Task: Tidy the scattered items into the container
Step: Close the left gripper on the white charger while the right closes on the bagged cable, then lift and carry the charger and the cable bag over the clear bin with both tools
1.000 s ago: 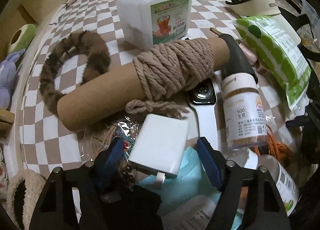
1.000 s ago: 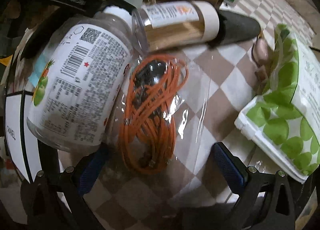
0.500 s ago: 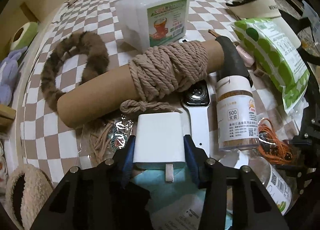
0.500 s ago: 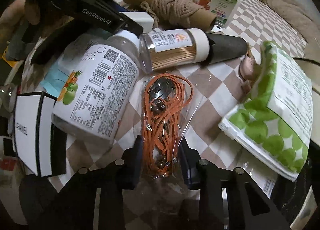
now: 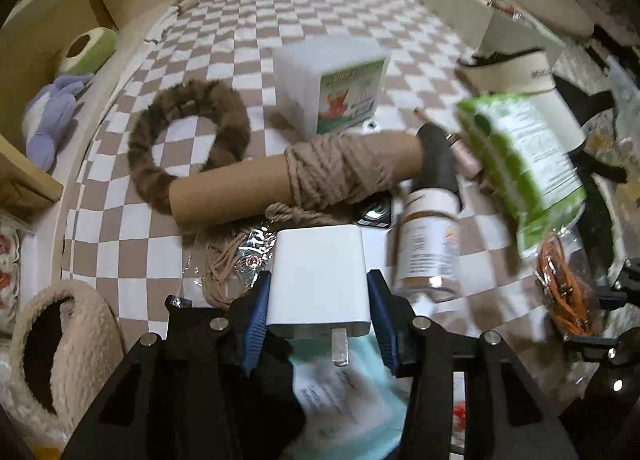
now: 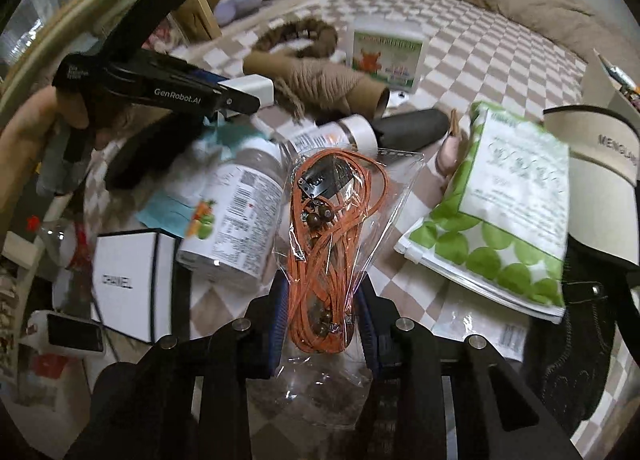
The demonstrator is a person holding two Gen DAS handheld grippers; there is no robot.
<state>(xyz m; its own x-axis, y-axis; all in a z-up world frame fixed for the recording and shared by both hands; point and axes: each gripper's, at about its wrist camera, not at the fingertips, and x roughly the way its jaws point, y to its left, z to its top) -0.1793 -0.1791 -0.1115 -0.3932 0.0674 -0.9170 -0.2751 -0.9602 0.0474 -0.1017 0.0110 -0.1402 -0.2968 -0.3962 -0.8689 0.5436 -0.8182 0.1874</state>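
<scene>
My left gripper [image 5: 318, 300] is shut on a white charger plug [image 5: 320, 276], its blue pads [image 5: 258, 312] pressing both sides and the metal prongs pointing back at the camera. The plug hangs above the checkered cloth [image 5: 248, 39]. My right gripper [image 6: 322, 312] is shut on a clear bag of orange cord [image 6: 328, 227], which stands up between its fingers, off the cloth. In the right wrist view the left gripper [image 6: 240, 95] shows at upper left with the charger [image 6: 256, 87] in it. An open pale box [image 5: 460, 7] stands at the far right.
On the cloth lie a rope-wound cardboard tube [image 5: 320, 175], a furry brown ring [image 5: 180, 139], a white box with a green label [image 5: 336, 87], a toothpick jar [image 5: 430, 244], a green-dotted bag [image 6: 500, 211], a labelled bottle [image 6: 236, 215] and a black-and-white box [image 6: 128, 280].
Both grippers went from wide open to shut: the left on the charger, the right on the orange cord bag. Both then rose with their items, so the clutter looks farther away.
</scene>
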